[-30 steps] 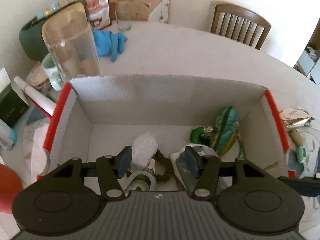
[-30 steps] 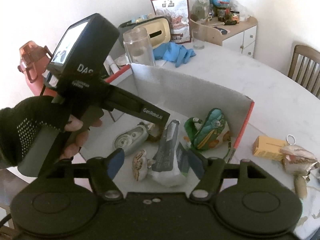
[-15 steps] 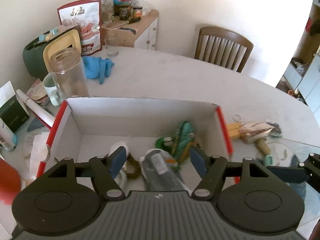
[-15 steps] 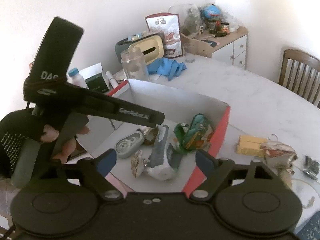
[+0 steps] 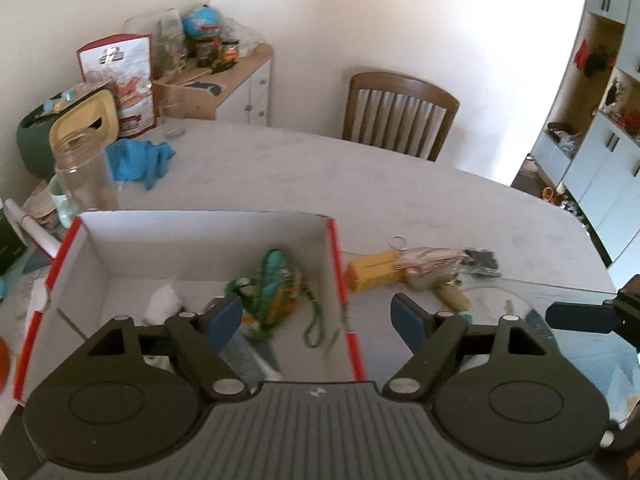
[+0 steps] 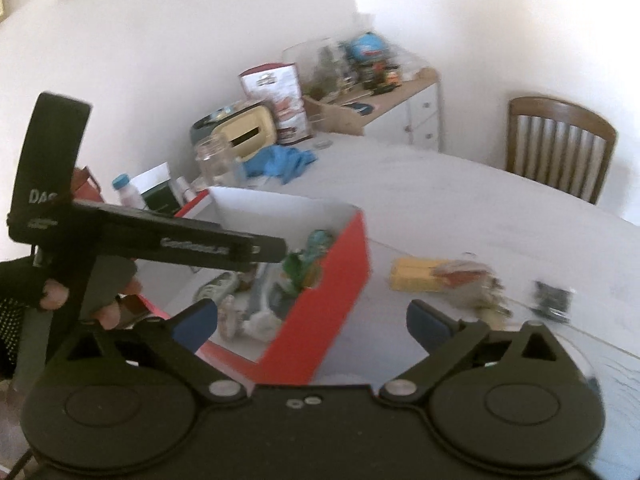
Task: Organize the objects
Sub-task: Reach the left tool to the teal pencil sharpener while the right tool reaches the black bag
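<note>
A: What sits at nine o'clock on the table?
B: The red-edged box, with a green pouch inside

A: The left tool?
B: Released, jaws just widened, nothing between them, above the box's right wall

A: At three o'clock?
B: A yellow packet beside a crumpled wrapper

A: The right tool?
B: Released too, just opened wide, empty

One red-edged cardboard box is seen on the tabletop, with one green-and-teal pouch inside it. One yellow packet, one crinkled wrapper, one clear jar and one pile of blue gloves are counted outside. One wooden chair is counted.
</note>
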A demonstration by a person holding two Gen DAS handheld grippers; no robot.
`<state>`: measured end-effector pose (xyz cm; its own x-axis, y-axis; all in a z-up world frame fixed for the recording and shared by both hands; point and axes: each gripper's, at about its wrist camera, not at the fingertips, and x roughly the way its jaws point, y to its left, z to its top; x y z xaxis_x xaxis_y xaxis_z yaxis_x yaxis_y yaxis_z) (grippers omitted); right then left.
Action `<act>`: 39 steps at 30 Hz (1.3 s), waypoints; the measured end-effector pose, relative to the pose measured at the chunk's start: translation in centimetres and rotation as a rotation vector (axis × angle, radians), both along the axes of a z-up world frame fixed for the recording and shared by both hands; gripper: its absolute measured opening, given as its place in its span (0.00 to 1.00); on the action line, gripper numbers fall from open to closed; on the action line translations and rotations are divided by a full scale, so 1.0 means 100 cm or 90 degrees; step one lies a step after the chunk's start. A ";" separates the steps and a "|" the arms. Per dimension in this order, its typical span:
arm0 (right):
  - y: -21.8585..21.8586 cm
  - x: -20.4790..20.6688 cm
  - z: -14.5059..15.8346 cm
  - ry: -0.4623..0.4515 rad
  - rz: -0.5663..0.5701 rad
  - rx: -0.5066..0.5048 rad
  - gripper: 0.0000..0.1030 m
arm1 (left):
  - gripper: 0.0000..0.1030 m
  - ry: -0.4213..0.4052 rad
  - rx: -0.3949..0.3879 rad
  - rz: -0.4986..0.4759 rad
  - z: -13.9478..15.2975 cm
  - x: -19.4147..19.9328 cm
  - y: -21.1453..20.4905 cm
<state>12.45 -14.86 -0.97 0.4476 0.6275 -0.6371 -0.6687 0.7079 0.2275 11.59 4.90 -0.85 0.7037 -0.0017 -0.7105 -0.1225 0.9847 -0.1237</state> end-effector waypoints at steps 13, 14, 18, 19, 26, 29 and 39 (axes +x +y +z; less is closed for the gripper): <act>-0.104 0.010 -0.011 -0.022 -0.109 -0.036 0.98 | 0.80 -0.029 -0.006 -0.075 -0.006 0.000 -0.073; -0.110 0.013 -0.013 -0.021 -0.119 -0.038 0.98 | 0.80 -0.028 -0.004 -0.081 -0.008 0.002 -0.079; -0.129 0.025 -0.019 -0.024 -0.149 -0.045 0.98 | 0.80 -0.022 0.004 -0.099 -0.017 0.009 -0.101; -0.132 0.028 -0.020 -0.025 -0.155 -0.046 0.98 | 0.80 -0.024 0.007 -0.105 -0.020 0.010 -0.106; -0.151 0.063 -0.040 0.002 -0.193 -0.041 0.98 | 0.80 -0.017 0.028 -0.131 -0.051 0.027 -0.136; -0.153 0.083 -0.051 0.014 -0.211 -0.039 0.98 | 0.80 -0.010 0.036 -0.129 -0.064 0.036 -0.145; -0.137 0.141 -0.091 0.027 -0.254 -0.067 0.94 | 0.80 0.001 0.058 -0.130 -0.102 0.064 -0.165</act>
<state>26.56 -28.54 -10.05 0.6146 0.3414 -0.7111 -0.3294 0.9302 0.1620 18.03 -11.60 -11.01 0.6938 -0.0804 -0.7156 0.0812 0.9961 -0.0332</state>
